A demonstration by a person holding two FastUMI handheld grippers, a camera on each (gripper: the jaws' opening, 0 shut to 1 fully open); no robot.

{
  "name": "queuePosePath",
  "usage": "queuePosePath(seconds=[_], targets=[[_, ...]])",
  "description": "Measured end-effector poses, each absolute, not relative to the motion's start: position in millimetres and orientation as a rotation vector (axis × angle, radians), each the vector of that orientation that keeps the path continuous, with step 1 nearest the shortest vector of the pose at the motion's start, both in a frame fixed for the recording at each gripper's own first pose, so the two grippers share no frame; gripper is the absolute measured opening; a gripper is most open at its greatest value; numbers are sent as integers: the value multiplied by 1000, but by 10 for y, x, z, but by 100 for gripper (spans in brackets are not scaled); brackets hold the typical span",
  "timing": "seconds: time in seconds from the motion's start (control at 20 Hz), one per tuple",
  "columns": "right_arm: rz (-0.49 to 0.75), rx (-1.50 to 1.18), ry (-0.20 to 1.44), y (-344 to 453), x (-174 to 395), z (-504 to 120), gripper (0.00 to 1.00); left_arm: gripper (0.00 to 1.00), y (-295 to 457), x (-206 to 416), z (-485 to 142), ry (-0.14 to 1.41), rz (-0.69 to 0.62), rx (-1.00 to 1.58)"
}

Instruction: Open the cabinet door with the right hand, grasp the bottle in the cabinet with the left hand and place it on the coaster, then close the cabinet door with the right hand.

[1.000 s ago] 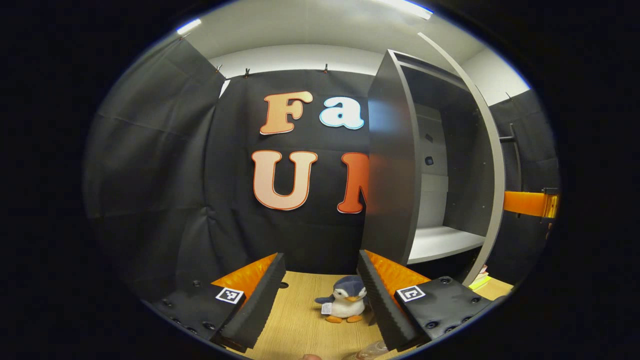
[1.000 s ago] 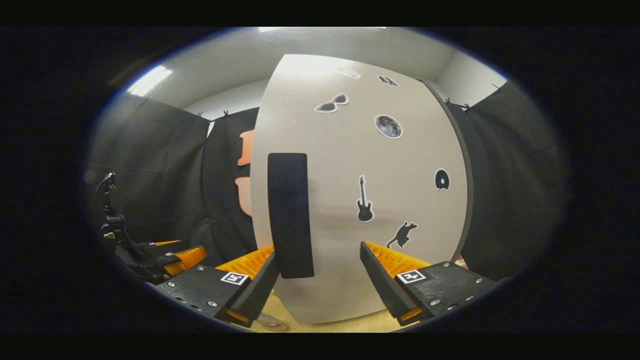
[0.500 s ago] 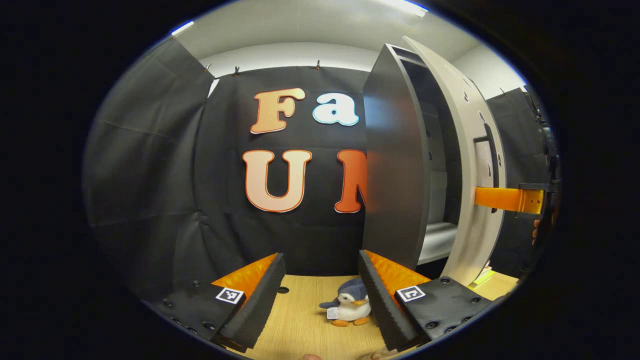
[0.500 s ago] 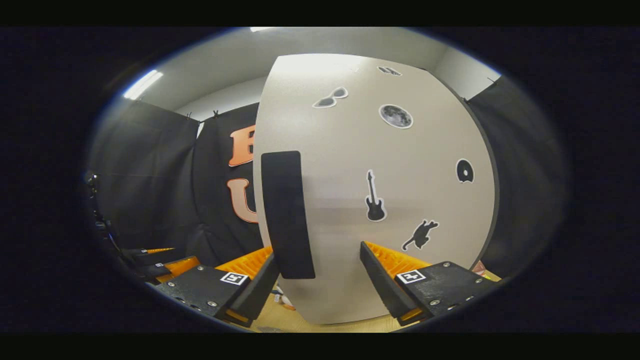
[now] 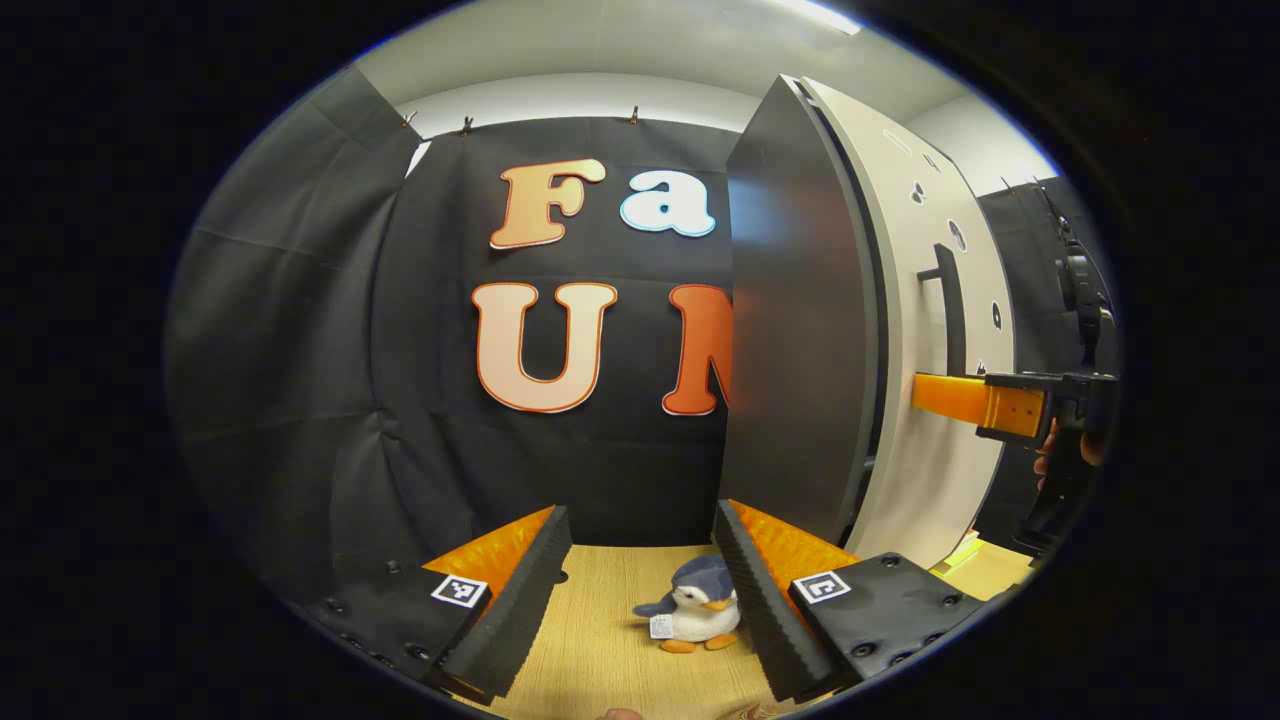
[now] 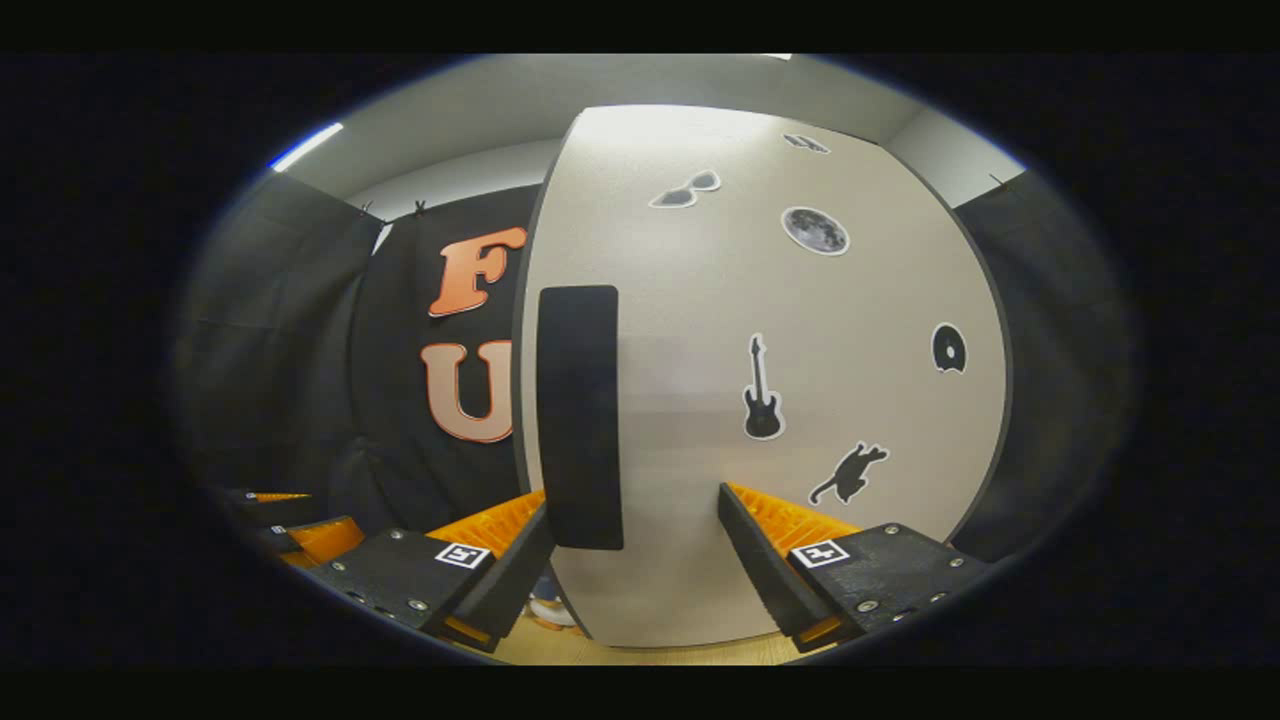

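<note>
Cabinet door [image 6: 760,400] hides cabinet interior — penguin toy [image 5: 695,612] partly behind left gripper [image 5: 640,590] finger.

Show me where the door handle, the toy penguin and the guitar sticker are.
door handle [image 6: 578,415], right gripper view, middle of the bar
toy penguin [image 5: 696,606], left gripper view, its body
guitar sticker [image 6: 762,395], right gripper view, its neck

cabinet door [image 6: 760,400]: pale, stickered, dark vertical handle [image 6: 578,415] | seemingly almost shut
</note>
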State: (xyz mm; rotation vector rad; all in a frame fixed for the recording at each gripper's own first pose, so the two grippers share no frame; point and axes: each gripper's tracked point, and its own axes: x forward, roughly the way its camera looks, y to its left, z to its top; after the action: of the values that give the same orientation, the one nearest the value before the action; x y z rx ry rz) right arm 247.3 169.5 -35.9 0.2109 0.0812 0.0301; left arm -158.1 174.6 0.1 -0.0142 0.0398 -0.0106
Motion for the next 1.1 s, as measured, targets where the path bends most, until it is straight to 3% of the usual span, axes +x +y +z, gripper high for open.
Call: queuePosePath(seconds=[0.55, 1.1], targets=[[-12, 208, 96, 1696, 2542, -427, 95, 96, 1905, -1513, 18, 31, -5, -24], [108, 271, 96, 1715, 2178, -369, 95, 95, 1714, -1763, 175, 10, 72, -35]])
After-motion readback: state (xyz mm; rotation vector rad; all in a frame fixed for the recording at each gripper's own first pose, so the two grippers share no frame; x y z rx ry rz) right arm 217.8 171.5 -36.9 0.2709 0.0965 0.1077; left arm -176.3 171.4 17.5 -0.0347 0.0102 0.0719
